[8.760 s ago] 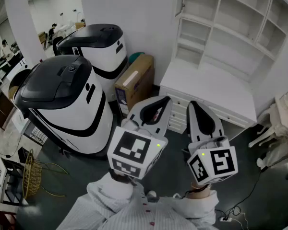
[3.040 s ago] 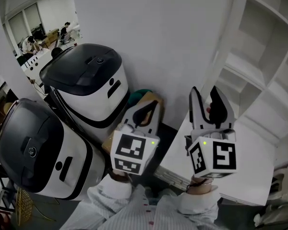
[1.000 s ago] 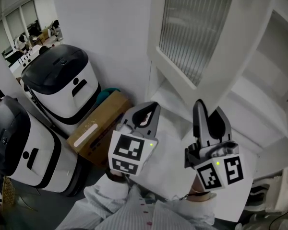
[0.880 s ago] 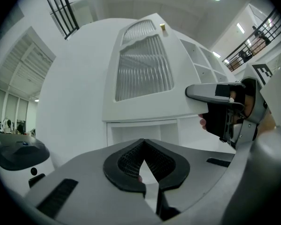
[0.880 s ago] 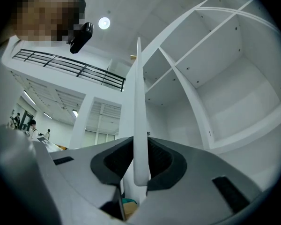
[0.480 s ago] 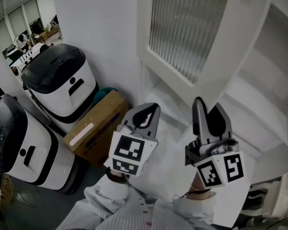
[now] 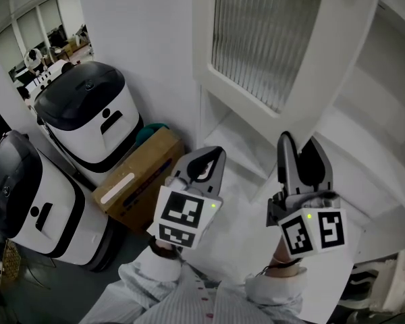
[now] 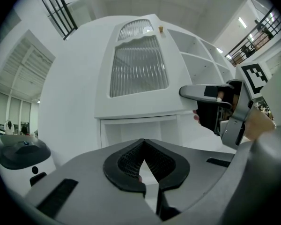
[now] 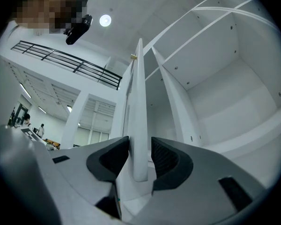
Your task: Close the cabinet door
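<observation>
The white cabinet door (image 7: 270, 39), with a ribbed glass pane, stands swung out from the cabinet above my grippers. In the right gripper view its thin free edge (image 9: 139, 116) runs upright between the jaws of my right gripper (image 9: 140, 156). Those jaws are opening: the door edge lies against the left pad, with a gap to the right pad. The head view shows that gripper (image 7: 302, 144) pointing up at the door's lower frame. My left gripper (image 7: 212, 152) hangs beside it over the counter, shut and empty (image 8: 143, 143); the door (image 8: 138, 74) faces it.
Open white shelves (image 7: 385, 100) fill the right side above a white counter (image 7: 236, 208). A cardboard box (image 7: 135, 177) leans against the wall at left, beside two white and black machines (image 7: 88, 113) (image 7: 20, 201). People sit far off at upper left.
My right gripper's jaws have spread wider around the door edge, and the gripper has shifted a little to the right. The left gripper has barely moved.
</observation>
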`<state>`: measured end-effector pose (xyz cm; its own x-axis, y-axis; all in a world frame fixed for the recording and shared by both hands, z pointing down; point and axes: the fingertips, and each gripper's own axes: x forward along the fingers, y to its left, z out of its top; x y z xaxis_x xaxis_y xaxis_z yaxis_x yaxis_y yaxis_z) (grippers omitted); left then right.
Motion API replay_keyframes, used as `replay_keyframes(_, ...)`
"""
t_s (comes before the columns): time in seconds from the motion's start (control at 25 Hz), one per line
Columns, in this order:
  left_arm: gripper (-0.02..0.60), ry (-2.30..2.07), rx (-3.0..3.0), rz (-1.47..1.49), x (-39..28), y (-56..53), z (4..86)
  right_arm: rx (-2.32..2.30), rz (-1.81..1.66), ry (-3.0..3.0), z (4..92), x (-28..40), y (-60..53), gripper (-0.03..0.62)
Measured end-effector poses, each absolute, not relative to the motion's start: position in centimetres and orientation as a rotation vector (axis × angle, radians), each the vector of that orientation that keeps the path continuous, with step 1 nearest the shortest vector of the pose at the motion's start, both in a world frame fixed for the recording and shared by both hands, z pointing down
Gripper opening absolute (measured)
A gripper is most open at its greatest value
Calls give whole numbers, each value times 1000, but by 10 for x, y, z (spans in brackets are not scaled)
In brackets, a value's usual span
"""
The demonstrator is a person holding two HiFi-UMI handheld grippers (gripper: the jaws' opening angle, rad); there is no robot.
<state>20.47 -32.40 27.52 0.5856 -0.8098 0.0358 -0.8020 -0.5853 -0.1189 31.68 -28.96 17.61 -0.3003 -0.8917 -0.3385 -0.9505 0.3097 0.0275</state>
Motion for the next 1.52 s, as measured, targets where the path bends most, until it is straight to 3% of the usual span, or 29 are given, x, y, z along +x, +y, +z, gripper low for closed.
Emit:
replay_keyframes(0.48,9,1365,-2719,-138,212,-324,275,-1813,376,2255,175,336,-302,195)
replay_keyframes(1.52,9,1341,-2753,-179,237,-346,288,-1811,320,2234,174,371,-336,213)
